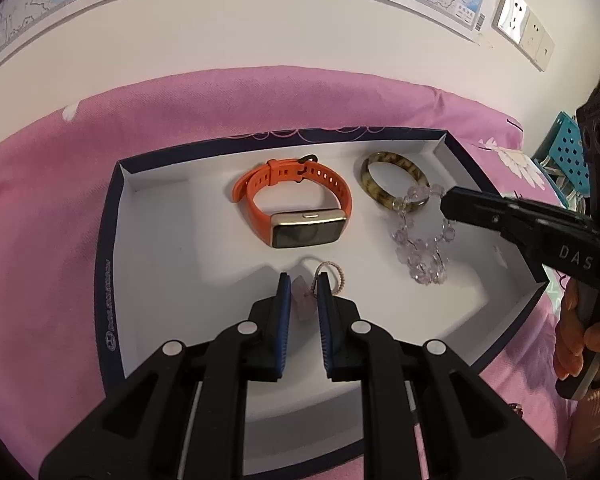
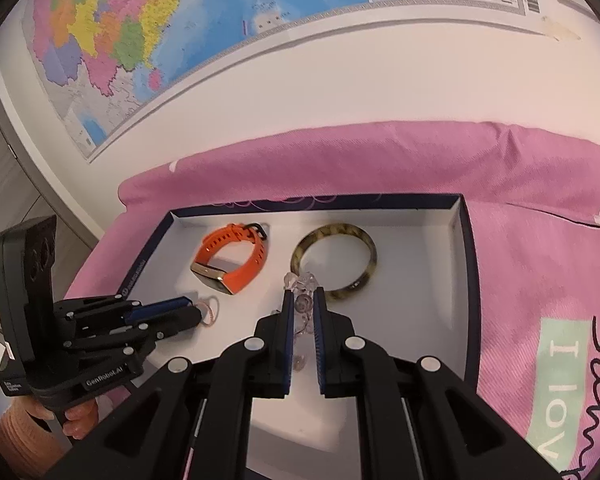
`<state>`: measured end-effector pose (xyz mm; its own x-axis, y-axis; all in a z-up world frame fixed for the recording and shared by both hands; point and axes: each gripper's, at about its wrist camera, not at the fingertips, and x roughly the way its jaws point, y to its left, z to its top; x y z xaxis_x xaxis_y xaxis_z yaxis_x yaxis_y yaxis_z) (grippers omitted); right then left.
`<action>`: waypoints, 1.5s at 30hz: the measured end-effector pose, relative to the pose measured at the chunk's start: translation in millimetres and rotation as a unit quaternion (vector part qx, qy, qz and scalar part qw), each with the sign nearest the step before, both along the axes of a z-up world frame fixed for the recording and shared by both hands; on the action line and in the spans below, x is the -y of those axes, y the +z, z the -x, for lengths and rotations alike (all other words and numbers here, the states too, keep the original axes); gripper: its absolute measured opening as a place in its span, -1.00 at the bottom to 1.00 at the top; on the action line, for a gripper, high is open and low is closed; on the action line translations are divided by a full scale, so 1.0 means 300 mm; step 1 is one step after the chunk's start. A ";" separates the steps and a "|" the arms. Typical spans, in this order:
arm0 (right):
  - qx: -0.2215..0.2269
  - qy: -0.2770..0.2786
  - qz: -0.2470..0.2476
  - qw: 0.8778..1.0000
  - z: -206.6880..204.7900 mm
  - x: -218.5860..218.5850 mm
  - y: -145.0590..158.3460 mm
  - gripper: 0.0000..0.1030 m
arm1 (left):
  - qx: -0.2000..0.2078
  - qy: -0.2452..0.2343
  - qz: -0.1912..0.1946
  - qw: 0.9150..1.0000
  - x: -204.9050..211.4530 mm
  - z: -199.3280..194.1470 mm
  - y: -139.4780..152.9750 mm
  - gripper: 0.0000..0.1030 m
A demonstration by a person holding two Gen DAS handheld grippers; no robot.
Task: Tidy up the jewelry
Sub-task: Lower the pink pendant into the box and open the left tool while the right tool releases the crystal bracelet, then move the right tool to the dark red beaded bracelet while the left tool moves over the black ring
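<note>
We see only part of the pendant [image 1: 302, 300] — the left gripper [image 1: 303, 289] covers its sides. In the right wrist view the right gripper [image 2: 302, 304] hides much of the bead bracelet [image 2: 300, 280], and the bangle [image 2: 334, 258] is cut at its near edge by a pad. The box [image 1: 112, 264] lettering is too small to read — its near rim lies behind the fingers.

Pink bedspread [image 1: 40, 200], with 1 open navy box [image 1: 112, 216] resting flat on it near the wall.
</note>
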<state>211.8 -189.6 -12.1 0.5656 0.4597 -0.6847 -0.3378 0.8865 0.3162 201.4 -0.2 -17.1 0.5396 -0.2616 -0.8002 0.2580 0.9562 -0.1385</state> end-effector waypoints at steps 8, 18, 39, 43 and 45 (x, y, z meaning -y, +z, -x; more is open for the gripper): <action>-0.015 -0.002 0.016 1.000 0.004 0.006 -0.032 -0.81 | 0.000 0.006 0.003 1.000 -0.003 -0.008 -0.001 -0.73; -0.028 -0.007 0.021 0.999 0.004 0.011 -0.050 -0.79 | 0.002 0.010 0.002 1.000 -0.005 -0.002 0.001 -0.45; 0.059 0.007 0.033 0.998 0.243 0.045 0.084 -0.11 | 0.069 -0.013 0.008 0.998 -0.051 0.222 0.137 -0.01; 0.072 0.045 0.039 0.996 0.361 0.032 0.091 -0.09 | 0.082 -0.024 0.008 0.996 -0.064 0.307 0.148 0.03; 0.074 0.053 0.049 0.995 0.402 0.031 0.083 -0.09 | 0.088 -0.029 0.002 0.996 -0.065 0.349 0.144 0.07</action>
